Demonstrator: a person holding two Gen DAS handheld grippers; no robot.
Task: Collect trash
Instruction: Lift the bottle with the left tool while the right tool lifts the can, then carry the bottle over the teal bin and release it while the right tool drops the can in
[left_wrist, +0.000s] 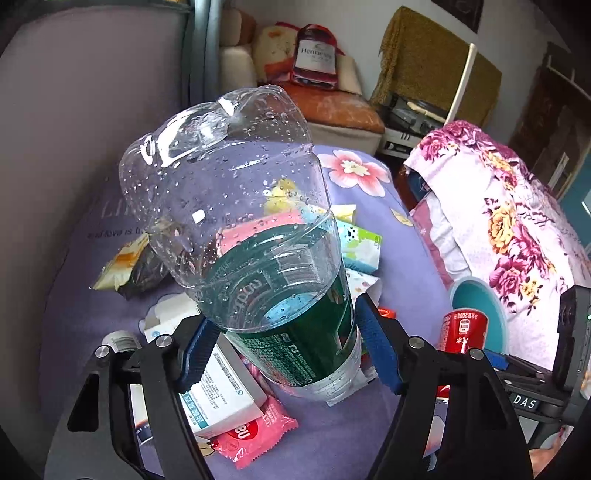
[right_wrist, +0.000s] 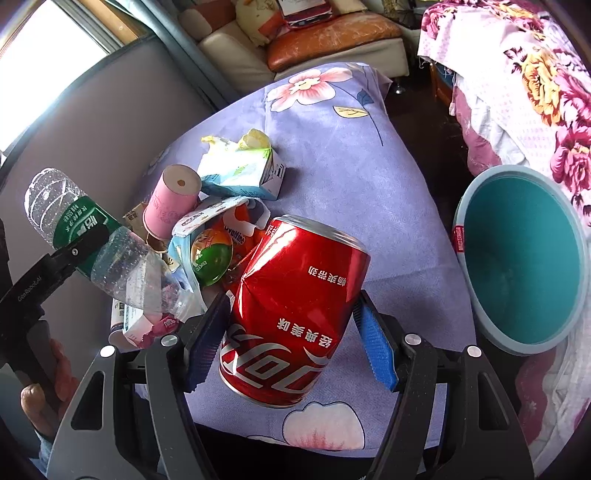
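Note:
My left gripper (left_wrist: 286, 347) is shut on a clear plastic bottle (left_wrist: 236, 206) with a green label, held bottom-forward above the lilac flowered table (left_wrist: 110, 295). The bottle also shows in the right wrist view (right_wrist: 92, 236), with the left gripper (right_wrist: 66, 254) around it. My right gripper (right_wrist: 291, 336) is shut on a dented red cola can (right_wrist: 295, 310), lifted above the table. The can also shows in the left wrist view (left_wrist: 463, 330). A teal bin (right_wrist: 517, 258) stands to the right of the table, and its rim shows in the left wrist view (left_wrist: 480, 295).
A pile of trash lies on the table (right_wrist: 351, 184): a pink paper cup (right_wrist: 171, 199), a torn tissue box (right_wrist: 240, 170), snack wrappers (right_wrist: 214, 254), a medicine box (left_wrist: 218, 391), a pink sachet (left_wrist: 255, 435). A flowered blanket (left_wrist: 498, 221) lies at the right, a sofa (right_wrist: 314, 40) behind.

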